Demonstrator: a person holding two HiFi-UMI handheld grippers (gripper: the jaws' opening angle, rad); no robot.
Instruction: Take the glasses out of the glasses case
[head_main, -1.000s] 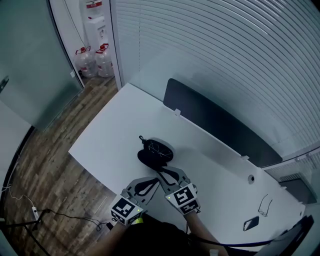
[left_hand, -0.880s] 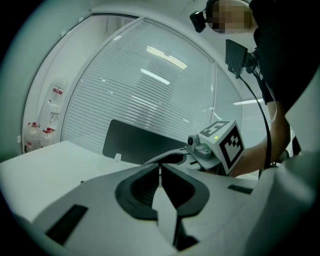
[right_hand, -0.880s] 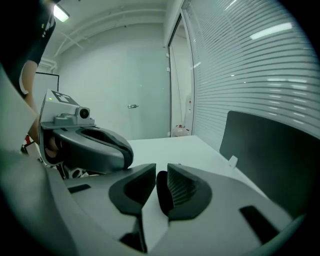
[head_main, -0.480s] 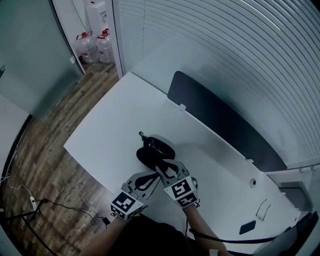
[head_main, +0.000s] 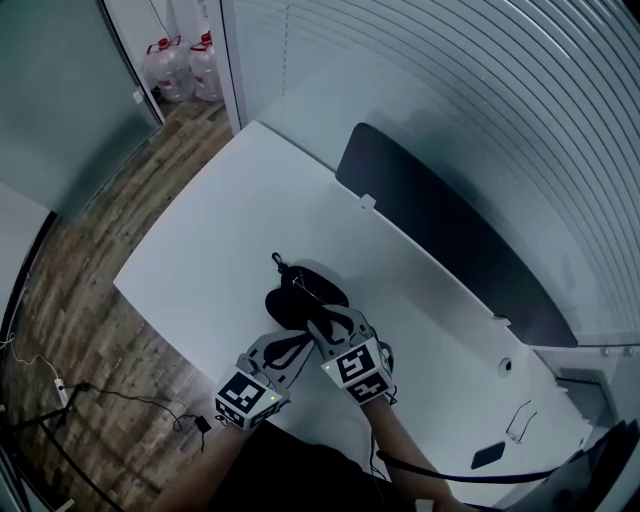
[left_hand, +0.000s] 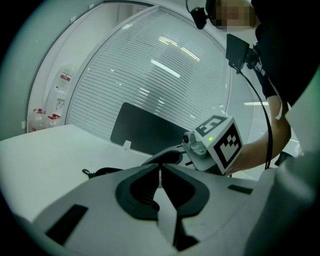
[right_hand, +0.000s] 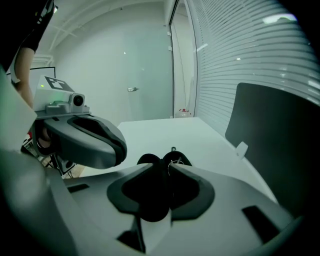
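1. My right claw is opening to a narrow slit, pinching nothing, and is sitting closer to the glasses case than a second ago, tips at its near rim.
2. My left claw is sitting clenched and empty, just left of it.
3. The black, rounded glasses case is lying open on the smooth white table, holding thin wire glasses.

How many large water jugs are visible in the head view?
2, both on the wooden floor at top left: the left water jug by the glass partition, the right water jug beside it. More may be cut off above.
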